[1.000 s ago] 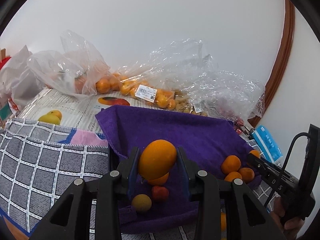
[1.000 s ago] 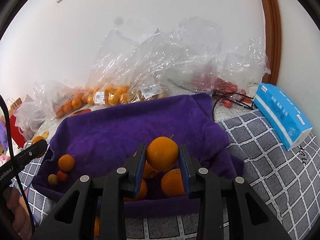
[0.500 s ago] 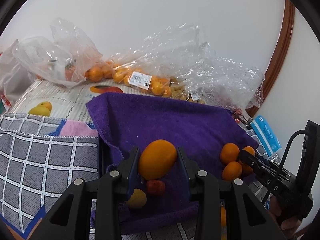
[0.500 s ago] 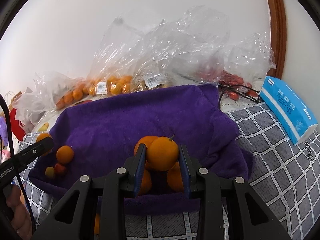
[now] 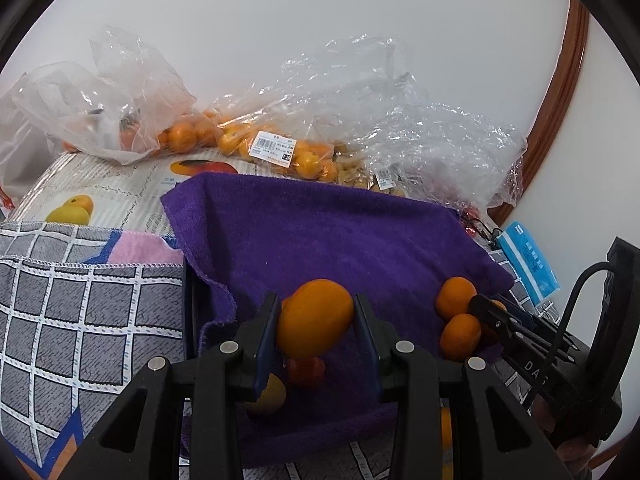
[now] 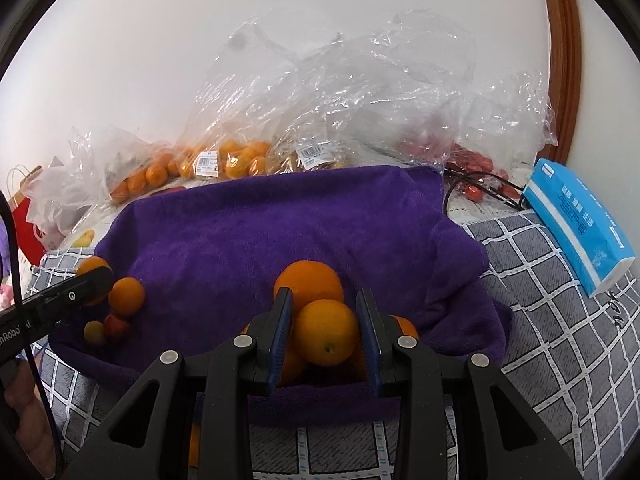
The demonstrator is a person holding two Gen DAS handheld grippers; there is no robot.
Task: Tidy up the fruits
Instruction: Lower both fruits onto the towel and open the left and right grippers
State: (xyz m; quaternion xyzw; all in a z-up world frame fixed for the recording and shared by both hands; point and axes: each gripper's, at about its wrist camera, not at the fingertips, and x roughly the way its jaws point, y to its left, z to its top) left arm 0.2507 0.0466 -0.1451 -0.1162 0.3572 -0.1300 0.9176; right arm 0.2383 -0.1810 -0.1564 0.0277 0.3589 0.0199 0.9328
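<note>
My left gripper (image 5: pixel 315 326) is shut on a large oval orange fruit (image 5: pixel 316 322), held just above the near left part of the purple towel (image 5: pixel 320 232). Under it lie a small red fruit (image 5: pixel 306 372) and a yellowish one (image 5: pixel 272 396). My right gripper (image 6: pixel 325 332) is shut on a round orange (image 6: pixel 326 332) over a small pile of oranges (image 6: pixel 308 282) at the towel's near right. In the right wrist view the left gripper (image 6: pixel 94 280) shows at the left edge, beside another orange (image 6: pixel 127 296).
Clear plastic bags of oranges (image 5: pixel 276 152) and other fruit line the wall behind the towel. A blue tissue pack (image 6: pixel 580 220) lies at the right. A grey checked cloth (image 5: pixel 80 300) covers the near surface. A hand (image 6: pixel 28 416) grips the left tool.
Both views have tipped slightly downward, so the towel and bags sit higher in frame. The right gripper's orange has sunk closer to the pile. Both grips are unchanged.
</note>
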